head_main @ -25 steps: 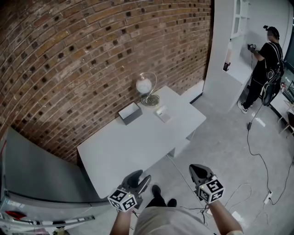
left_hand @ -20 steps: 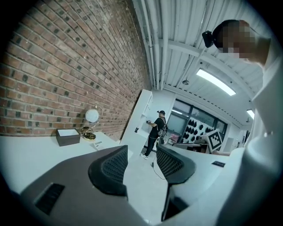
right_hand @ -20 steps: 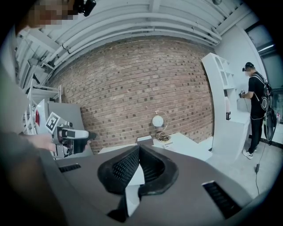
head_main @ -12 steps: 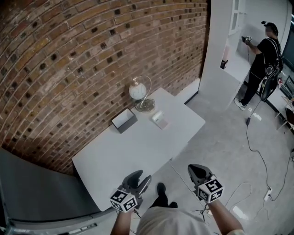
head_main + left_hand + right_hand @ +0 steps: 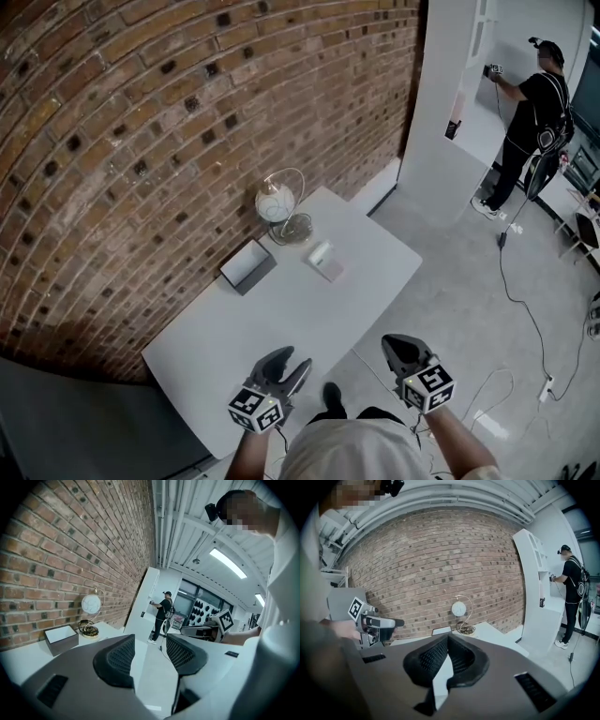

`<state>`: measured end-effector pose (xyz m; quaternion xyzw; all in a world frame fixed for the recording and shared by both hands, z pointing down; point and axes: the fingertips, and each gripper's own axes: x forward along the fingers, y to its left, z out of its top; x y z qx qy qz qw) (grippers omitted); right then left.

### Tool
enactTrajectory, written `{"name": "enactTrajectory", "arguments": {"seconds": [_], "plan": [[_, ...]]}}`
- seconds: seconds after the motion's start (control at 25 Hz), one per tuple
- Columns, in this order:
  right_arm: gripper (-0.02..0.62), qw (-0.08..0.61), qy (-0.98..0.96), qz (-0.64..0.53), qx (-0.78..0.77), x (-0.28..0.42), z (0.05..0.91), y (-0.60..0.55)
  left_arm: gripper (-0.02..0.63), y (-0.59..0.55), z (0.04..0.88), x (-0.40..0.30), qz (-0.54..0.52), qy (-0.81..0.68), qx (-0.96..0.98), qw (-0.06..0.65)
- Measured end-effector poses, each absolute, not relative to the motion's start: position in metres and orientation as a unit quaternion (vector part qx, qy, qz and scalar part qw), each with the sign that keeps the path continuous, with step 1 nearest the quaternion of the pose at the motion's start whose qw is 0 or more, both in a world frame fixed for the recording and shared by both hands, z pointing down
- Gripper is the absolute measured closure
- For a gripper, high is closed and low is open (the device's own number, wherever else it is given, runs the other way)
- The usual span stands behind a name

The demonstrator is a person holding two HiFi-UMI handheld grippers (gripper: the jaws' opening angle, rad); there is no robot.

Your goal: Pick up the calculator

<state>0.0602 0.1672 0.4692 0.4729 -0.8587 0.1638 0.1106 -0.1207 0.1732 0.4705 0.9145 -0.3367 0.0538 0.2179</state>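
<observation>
My left gripper stood with jaws apart, empty; my right gripper had jaws together. The small pale flat calculator lay on the smooth white table, beside a glass-globe lamp and near a dark grey box, below the rough brick wall.

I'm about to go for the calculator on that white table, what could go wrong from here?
The small pale calculator lies flat close beside the globe lamp on its gold base, so a reaching gripper might knock the lamp. It looks thin against the white table, so jaws could skid over it. The right gripper looks shut and would need opening first; the left gripper is open.
</observation>
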Motion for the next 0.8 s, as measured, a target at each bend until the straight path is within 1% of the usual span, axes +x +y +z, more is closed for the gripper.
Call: {"name": "enactTrajectory", "arguments": {"seconds": [0.32, 0.8], "plan": [[0.583, 0.122, -0.851, 0.17, 0.482, 0.058, 0.477, 0.131, 0.376, 0.134, 0.481, -0.127, 0.055, -0.329, 0.914, 0.232], [0.584, 0.134, -0.869, 0.185, 0.439, 0.075, 0.497, 0.05, 0.362, 0.068, 0.497, -0.102, 0.053, -0.363, 0.898, 0.245]]}}
